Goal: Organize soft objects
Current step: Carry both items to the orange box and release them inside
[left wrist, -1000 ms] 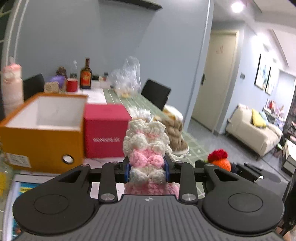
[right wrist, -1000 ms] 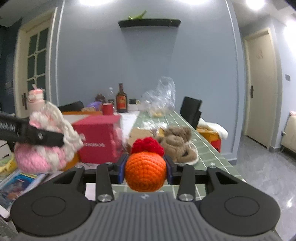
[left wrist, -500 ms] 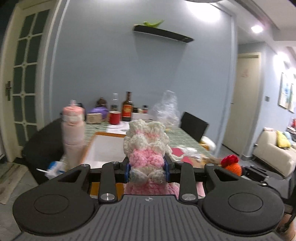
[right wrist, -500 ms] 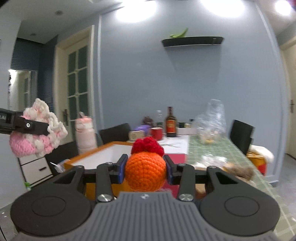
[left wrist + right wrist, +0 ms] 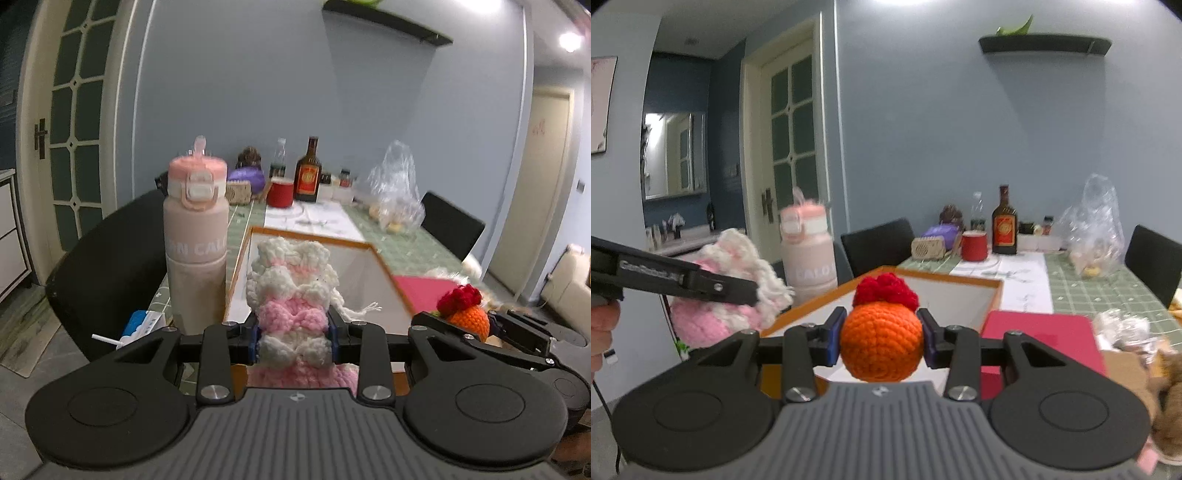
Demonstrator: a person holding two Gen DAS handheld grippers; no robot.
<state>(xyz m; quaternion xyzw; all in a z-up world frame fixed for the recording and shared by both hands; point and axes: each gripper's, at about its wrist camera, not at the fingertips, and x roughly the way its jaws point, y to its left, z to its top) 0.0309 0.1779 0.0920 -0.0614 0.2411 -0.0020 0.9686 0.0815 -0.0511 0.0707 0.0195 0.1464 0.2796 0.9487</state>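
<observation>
L gripper [image 5: 294, 334] fingers closed on a pink & white crochet piece [image 5: 291, 295], squeezed at its pink band; the rest of it sticks up above the fingers and hangs below. Seen from the R wrist, same piece [image 5: 731, 291] is up in the air, left of the orange-rimmed open box [image 5: 991, 291], w/ a hand [image 5: 602, 332] at the frame edge. R gripper [image 5: 881, 341] fingers closed on an orange crochet ball w/ red tuft [image 5: 881, 339], tuft up. Ball sits in front of the box's near corner, above the tabletop [image 5: 1089, 291]. In L wrist view the ball [image 5: 463, 314] is to the right, over the red box [image 5: 424, 288]. Box interior is white. Pink water bottle [image 5: 195, 236] stands upright just left of the orange box [image 5: 384, 269]. Further back: brown glass bottle [image 5: 307, 173], red cup [image 5: 279, 192], crumpled clear plastic bag [image 5: 395, 195]. Brown knit item [image 5: 1171, 398] at far right, partly cut off.
</observation>
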